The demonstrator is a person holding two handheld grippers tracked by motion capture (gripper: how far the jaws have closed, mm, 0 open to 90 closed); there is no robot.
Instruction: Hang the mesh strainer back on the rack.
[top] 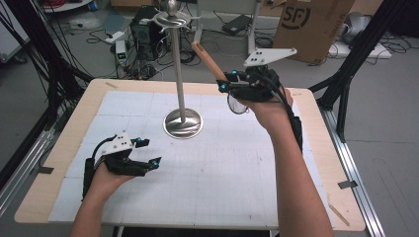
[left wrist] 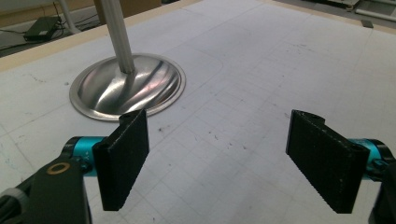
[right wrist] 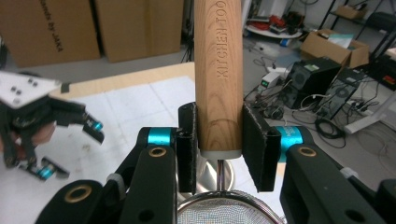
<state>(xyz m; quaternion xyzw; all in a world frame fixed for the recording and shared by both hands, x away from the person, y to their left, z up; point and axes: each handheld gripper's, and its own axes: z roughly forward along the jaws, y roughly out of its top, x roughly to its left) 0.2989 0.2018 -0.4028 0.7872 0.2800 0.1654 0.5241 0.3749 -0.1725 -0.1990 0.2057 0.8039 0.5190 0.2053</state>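
A strainer with a wooden handle (top: 207, 58) and a round wire mesh bowl (top: 237, 105) is held up in the air at the back right of the table. My right gripper (top: 228, 82) is shut on the handle (right wrist: 218, 70) just above its metal collar, and the mesh rim (right wrist: 224, 205) hangs below the jaws. A tall metal stand (top: 179, 64) with hooks at its top rises from a round shiny base (top: 183, 123) left of the strainer. My left gripper (top: 149, 152) rests low at the front left, jaws wide open (left wrist: 219, 154) with nothing between them, pointing toward the base (left wrist: 126, 88).
A white gridded mat (top: 217, 168) covers the wooden table (top: 316, 128). Behind the table the floor holds a cardboard box (top: 311, 24), a computer case (top: 143, 29) and many cables. Black frame posts (top: 356, 54) stand at both sides.
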